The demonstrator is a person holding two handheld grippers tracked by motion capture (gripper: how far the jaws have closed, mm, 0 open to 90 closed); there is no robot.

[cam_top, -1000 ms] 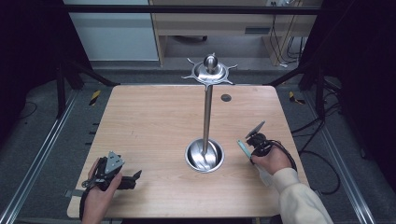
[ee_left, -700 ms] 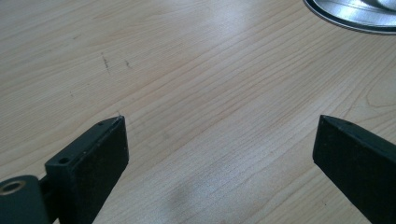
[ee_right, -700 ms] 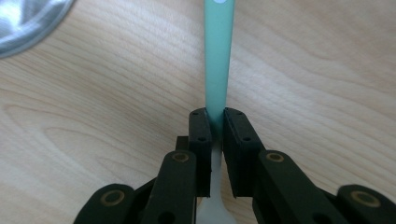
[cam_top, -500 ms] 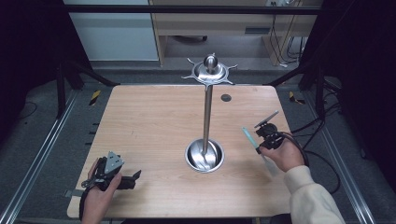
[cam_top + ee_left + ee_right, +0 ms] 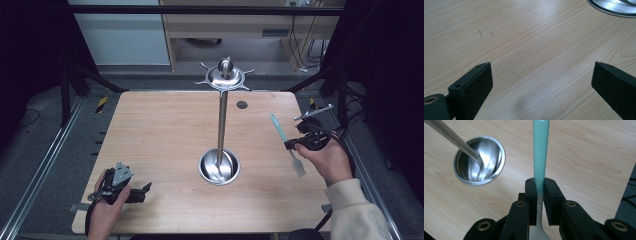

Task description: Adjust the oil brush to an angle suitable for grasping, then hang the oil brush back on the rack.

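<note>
My right gripper is shut on a small spatula with a mint-green handle and a pale blade. It holds the spatula in the air over the table's right side, handle pointing away, blade toward the person. A steel stand rises from a round dish-shaped base at the table's middle, with a hooked crown on top. My left gripper rests at the front left of the wooden table, jaws wide apart with nothing between them.
A small dark round hole sits near the table's far edge. Metal frame rails run along both sides of the table. The edge of the steel base shows at the top right of the left gripper view.
The right hand has lifted the spatula off the table and carried it up and to the right, away from the steel base. The left hand has stayed put.
</note>
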